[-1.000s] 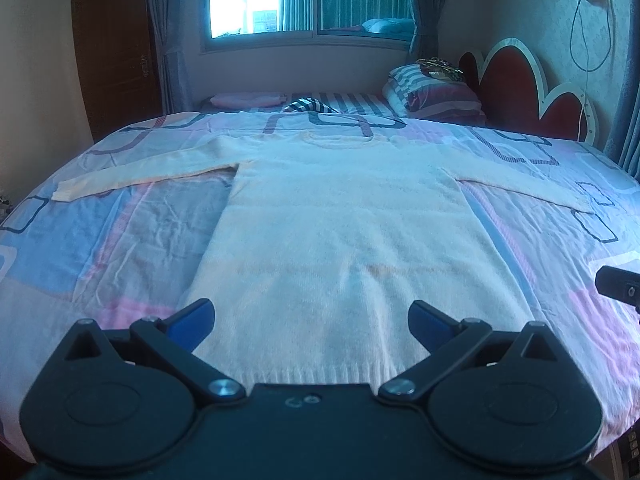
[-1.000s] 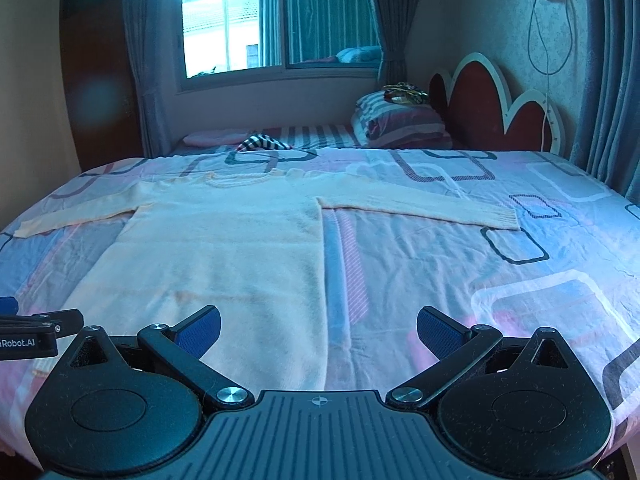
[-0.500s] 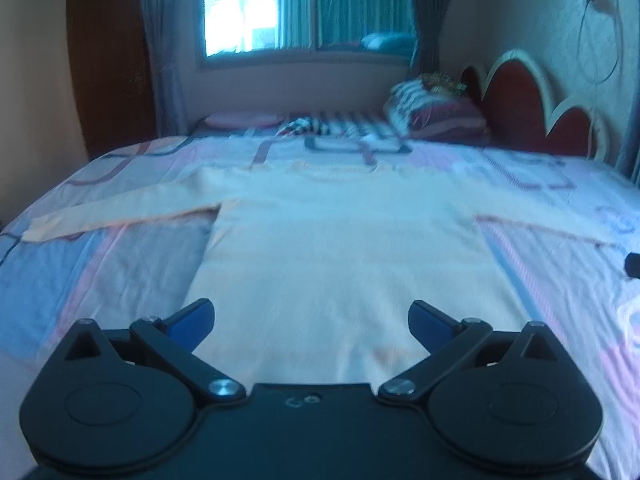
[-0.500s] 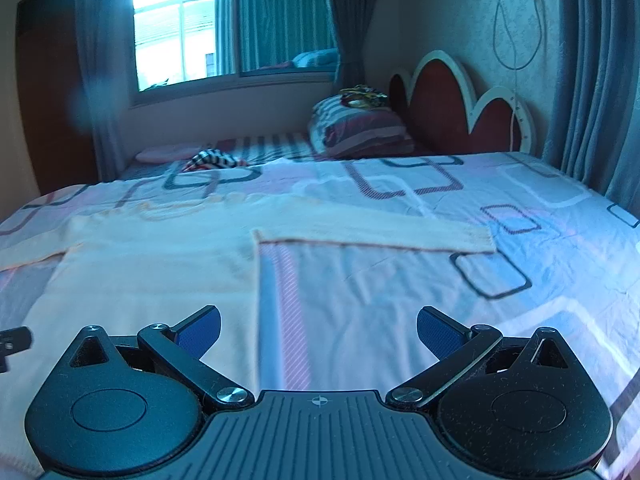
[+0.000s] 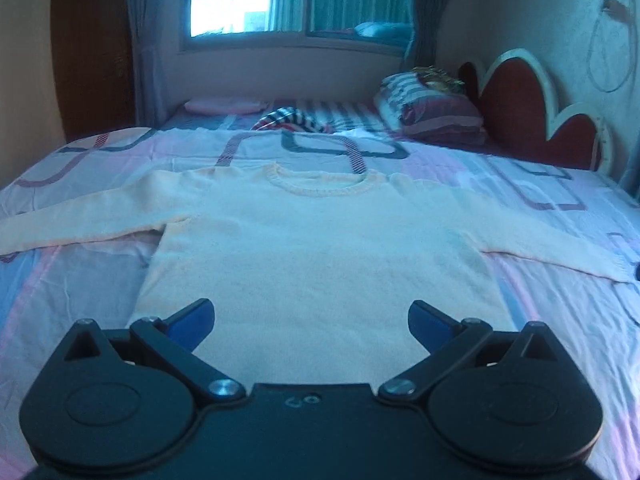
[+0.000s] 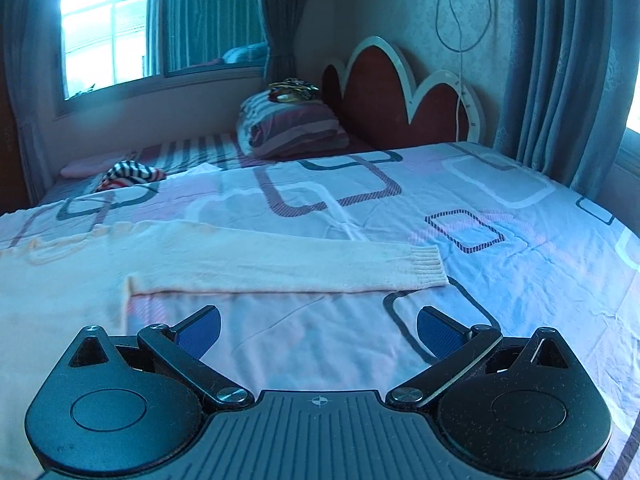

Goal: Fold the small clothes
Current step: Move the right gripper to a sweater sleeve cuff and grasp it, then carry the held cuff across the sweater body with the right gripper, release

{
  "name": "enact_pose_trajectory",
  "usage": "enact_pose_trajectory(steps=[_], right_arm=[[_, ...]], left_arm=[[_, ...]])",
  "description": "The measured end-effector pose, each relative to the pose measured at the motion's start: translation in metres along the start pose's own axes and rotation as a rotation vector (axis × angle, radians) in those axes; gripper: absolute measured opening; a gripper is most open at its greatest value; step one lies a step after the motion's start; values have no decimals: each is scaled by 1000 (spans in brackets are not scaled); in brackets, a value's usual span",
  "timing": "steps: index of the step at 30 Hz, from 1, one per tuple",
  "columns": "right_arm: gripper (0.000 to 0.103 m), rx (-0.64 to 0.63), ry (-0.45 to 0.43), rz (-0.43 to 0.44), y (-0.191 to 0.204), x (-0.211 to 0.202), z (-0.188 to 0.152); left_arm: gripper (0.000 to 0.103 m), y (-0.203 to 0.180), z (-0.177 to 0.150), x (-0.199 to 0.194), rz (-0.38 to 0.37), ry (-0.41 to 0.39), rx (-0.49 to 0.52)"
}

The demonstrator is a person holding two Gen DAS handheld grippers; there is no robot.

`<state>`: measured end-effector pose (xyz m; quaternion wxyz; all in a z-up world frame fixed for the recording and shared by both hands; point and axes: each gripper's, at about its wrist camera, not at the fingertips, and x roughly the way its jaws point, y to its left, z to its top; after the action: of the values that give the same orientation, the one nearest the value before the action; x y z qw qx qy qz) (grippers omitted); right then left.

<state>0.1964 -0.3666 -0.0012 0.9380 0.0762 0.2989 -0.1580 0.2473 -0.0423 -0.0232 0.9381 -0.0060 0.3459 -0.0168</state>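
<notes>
A cream knit sweater (image 5: pixel 316 240) lies flat on the bed, front down the middle, both sleeves spread sideways, its round collar (image 5: pixel 320 184) at the far end. My left gripper (image 5: pixel 310 322) is open and empty, hovering over the sweater's body. In the right wrist view the sweater's right sleeve (image 6: pixel 280 266) stretches to the right and ends in a ribbed cuff (image 6: pixel 428 268). My right gripper (image 6: pixel 318 330) is open and empty, just short of that sleeve, above the bedsheet.
The bed has a pink and blue patterned sheet (image 6: pixel 500 264). A folded striped quilt (image 5: pixel 432 112) and a striped cloth (image 5: pixel 292 118) lie at the far end. A red scalloped headboard (image 6: pixel 400 96) and curtains (image 6: pixel 568 64) stand on the right.
Both grippers have moved forward over the bed. The left now sits over the sweater's body nearer the collar. The right has swung right toward the right sleeve. Both stay open.
</notes>
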Motion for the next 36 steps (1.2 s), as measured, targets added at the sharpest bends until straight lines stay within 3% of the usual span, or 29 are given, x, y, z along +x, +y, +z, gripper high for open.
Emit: enact_pose_trajectory(steps=[5,16,19,25,28,31,33,34,36], right_arm=[[103,87,20,-25,-26,45,5],[102,397,53,-21,-103,126,11],[71,466,74,-7,-118,142,8],[70,587,68,1,-136,155,3],[49,615,52,0,-138,156,3],[40,640,47,6,-141,160,3],[21,638,50,0,-143,161,5],[1,634,53,-4,-145,161,5],[1,599,7,-46,-149,154,9]], left_arm=[[102,-12,9,28,8,33,74],[102,-22,17,72,37,110,99],[102,-23,20,81,46,118,87],[102,-20,30,92,58,117,73],[102,-17,31,95,71,126,69],[102,-12,30,95,81,132,67],[102,-9,29,93,90,133,70],[102,-7,29,92,95,135,73],[102,-2,31,91,114,141,91]])
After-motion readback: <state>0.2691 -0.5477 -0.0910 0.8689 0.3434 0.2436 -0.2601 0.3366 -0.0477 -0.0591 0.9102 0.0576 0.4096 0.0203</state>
